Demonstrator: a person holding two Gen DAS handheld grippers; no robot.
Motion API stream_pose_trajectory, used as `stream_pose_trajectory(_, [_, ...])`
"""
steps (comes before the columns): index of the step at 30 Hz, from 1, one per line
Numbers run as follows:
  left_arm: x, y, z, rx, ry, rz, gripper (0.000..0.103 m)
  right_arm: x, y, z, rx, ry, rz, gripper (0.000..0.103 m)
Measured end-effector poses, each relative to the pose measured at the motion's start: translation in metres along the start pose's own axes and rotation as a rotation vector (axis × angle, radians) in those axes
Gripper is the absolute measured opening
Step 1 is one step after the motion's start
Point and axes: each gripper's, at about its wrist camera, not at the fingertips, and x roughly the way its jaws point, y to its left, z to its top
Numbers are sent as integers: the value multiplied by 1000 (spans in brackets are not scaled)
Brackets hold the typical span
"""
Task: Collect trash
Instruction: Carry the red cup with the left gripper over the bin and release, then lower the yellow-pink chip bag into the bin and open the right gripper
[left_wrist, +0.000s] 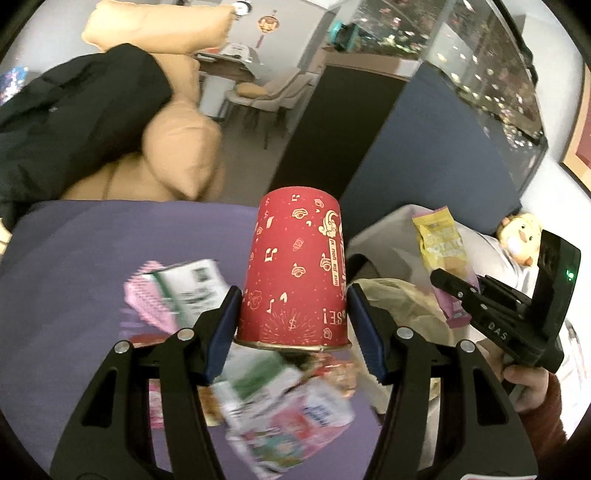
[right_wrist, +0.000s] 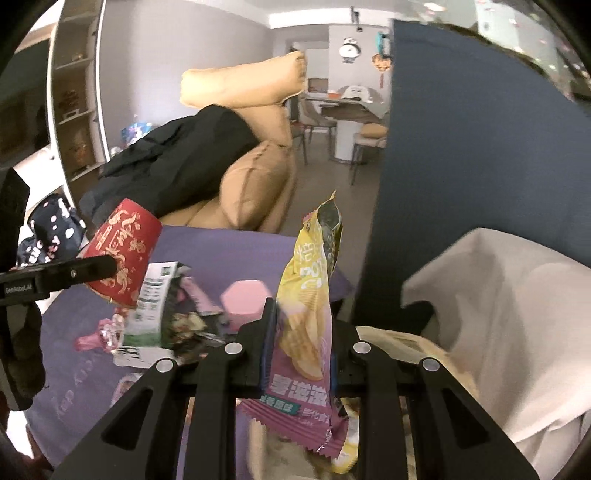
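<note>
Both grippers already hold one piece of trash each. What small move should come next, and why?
Probably carry both over the white-lined bin and open there. The left gripper is clamped on the red paper cup, the right gripper on the yellow-and-purple chip bag, both lifted off the purple mat. More wrappers lie on the mat, so the hands need emptying first.

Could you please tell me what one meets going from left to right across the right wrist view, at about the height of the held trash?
left gripper → red paper cup → green-and-white carton → pink box → chip packet → white bag
</note>
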Motion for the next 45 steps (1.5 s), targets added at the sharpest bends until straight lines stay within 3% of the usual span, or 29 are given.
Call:
stream_pose_trajectory(7, [25, -47, 0, 29, 21, -87, 56, -18, -40, -4, 39, -25, -59, 22])
stream_pose_trajectory(22, [98, -126, -23, 106, 165, -132, 57, -40, -114, -37, 146, -50, -131, 22])
stream_pose_trajectory(29, [112, -128, -31, 106, 214, -148, 60, -44, -130, -47, 185, -49, -135, 22])
stream_pose_trajectory(34, [116, -127, -33, 84, 222, -192, 70, -38, -127, -48, 189, -43, -125, 22])
stream_pose_trajectory(37, [112, -121, -30, 64, 213, -201, 70, -34, -125, -49, 187, -34, -114, 22])
stream_pose_trajectory(45, [69, -106, -19, 103, 96, -74, 70, -21, -103, -55, 170, -2, -45, 23])
